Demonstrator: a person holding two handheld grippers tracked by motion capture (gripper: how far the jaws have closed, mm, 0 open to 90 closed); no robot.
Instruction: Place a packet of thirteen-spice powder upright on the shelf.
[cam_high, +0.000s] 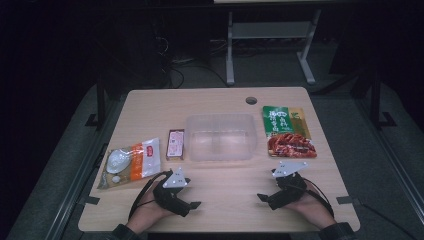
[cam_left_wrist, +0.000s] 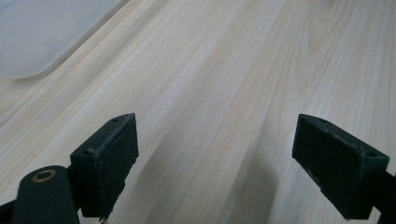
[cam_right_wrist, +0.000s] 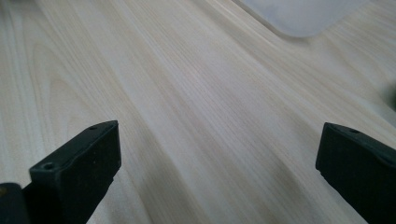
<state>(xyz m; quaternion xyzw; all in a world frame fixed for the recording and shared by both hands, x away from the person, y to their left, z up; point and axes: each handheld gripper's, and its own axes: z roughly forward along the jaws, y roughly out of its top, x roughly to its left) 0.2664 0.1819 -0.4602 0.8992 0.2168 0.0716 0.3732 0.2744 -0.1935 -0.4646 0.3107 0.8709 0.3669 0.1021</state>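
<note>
My left gripper (cam_high: 194, 204) rests near the table's front edge, left of centre, with its jaws pointing toward the middle. In the left gripper view the left gripper (cam_left_wrist: 215, 158) stands open over bare wood with nothing between its pads. My right gripper (cam_high: 261, 197) lies opposite it at the front right, pointing inward. Its own view shows the right gripper (cam_right_wrist: 217, 168) open wide, also over bare wood. A clear plastic container (cam_high: 218, 137) sits at the table's centre, beyond both grippers; its corner shows in the left gripper view (cam_left_wrist: 32, 37) and the right gripper view (cam_right_wrist: 303, 14).
A green and red food packet (cam_high: 289, 131) lies right of the container. A small pink packet (cam_high: 175, 144) lies just left of it, and an orange and clear bag (cam_high: 128, 162) lies farther left. A round cable hole (cam_high: 251, 100) is at the wooden table's (cam_high: 225, 200) back edge.
</note>
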